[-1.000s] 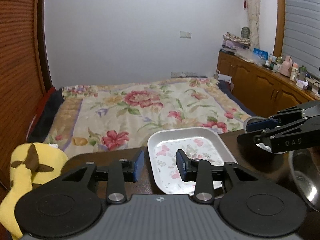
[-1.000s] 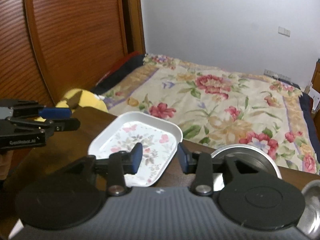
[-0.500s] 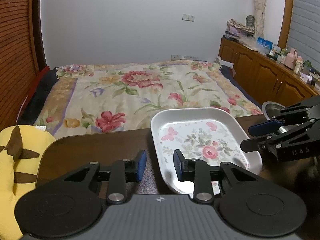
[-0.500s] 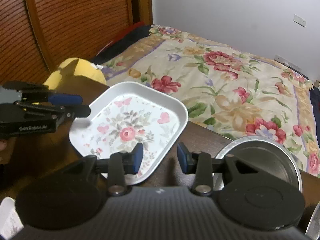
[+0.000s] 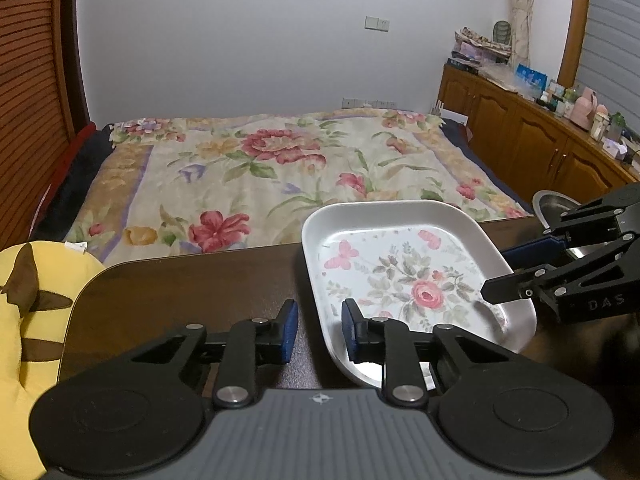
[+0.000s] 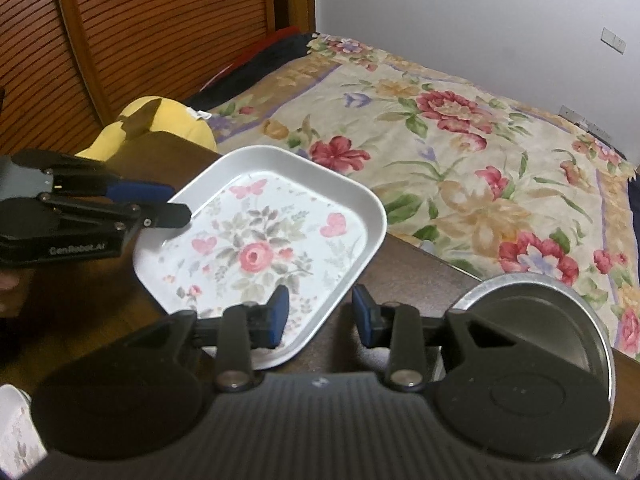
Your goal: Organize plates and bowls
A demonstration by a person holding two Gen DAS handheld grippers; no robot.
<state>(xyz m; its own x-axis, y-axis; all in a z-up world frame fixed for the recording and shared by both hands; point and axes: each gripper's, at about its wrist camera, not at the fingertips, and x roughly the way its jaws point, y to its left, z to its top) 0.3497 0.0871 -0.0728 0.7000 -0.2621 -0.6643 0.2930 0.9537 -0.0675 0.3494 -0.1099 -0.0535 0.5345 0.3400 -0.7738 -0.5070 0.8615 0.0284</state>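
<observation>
A white square plate with a pink rose pattern (image 5: 404,276) lies on the dark wooden table (image 5: 172,292); it also shows in the right wrist view (image 6: 260,252). My left gripper (image 5: 316,330) is open, its two fingers either side of the plate's near left rim. My right gripper (image 6: 318,314) is open, its two fingers either side of the plate's right corner rim. Each gripper shows in the other's view, the right one (image 5: 516,276) and the left one (image 6: 168,204). A round metal bowl (image 6: 556,312) stands on the table right of the plate, and its edge shows in the left wrist view (image 5: 554,202).
A bed with a floral cover (image 5: 280,168) lies just past the table's far edge. A yellow plush toy (image 5: 24,312) sits at the table's left end. Wooden cabinets (image 5: 532,144) with small items run along the right wall. A second patterned plate's edge (image 6: 16,436) shows bottom left.
Both grippers have moved closer to the floral plate and lower, so their open fingers now straddle its rim. The plate has not moved on the table.
</observation>
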